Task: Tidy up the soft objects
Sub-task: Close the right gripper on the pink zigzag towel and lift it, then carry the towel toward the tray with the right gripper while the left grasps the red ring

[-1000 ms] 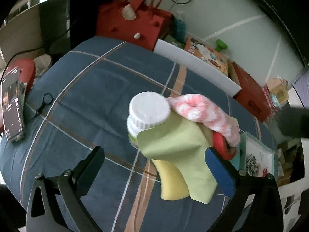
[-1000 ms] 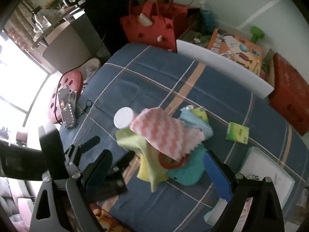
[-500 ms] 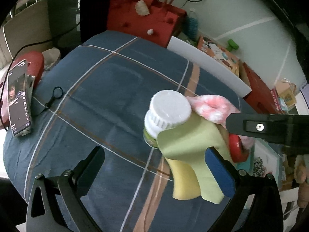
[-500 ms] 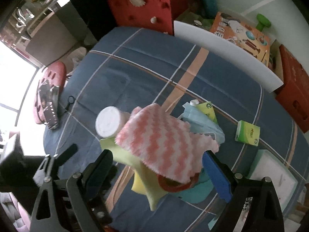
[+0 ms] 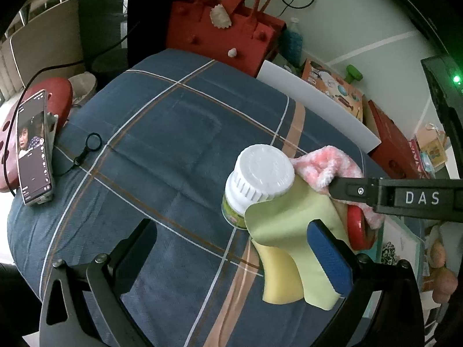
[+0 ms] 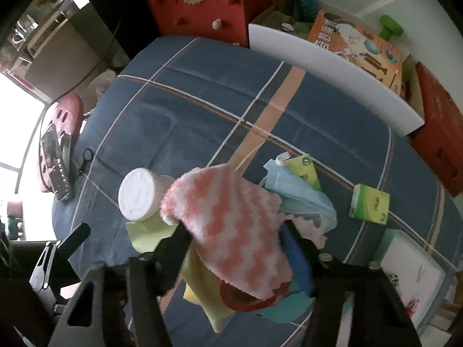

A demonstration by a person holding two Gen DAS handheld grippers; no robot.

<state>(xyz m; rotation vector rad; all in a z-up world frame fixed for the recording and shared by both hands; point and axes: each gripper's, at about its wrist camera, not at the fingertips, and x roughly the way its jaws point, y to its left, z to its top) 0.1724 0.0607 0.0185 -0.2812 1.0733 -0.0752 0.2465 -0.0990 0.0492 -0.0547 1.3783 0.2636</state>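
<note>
A pink-and-white fuzzy cloth (image 6: 231, 219) lies on top of a pile: a light green cloth (image 5: 283, 222), a yellow sponge (image 5: 280, 274), a red tape ring (image 5: 357, 227), a teal cloth (image 6: 289, 306) and a light blue cloth (image 6: 298, 199). My right gripper (image 6: 234, 243) straddles the pink cloth, jaws open on either side of it; one finger (image 5: 376, 195) shows in the left wrist view. My left gripper (image 5: 231, 248) is open and empty, just before the pile.
A white-capped bottle (image 5: 257, 176) stands against the pile on the blue plaid bedcover (image 5: 162, 133). A green box (image 6: 369, 204), a yellow-green pouch (image 6: 303, 167), a phone (image 5: 33, 147), a red bag (image 5: 225, 34) and a white board (image 6: 332, 72) surround it.
My right gripper has come down and forward over the pink cloth, its fingers now on either side of it. My left gripper has drifted slightly left; the pile has not moved.
</note>
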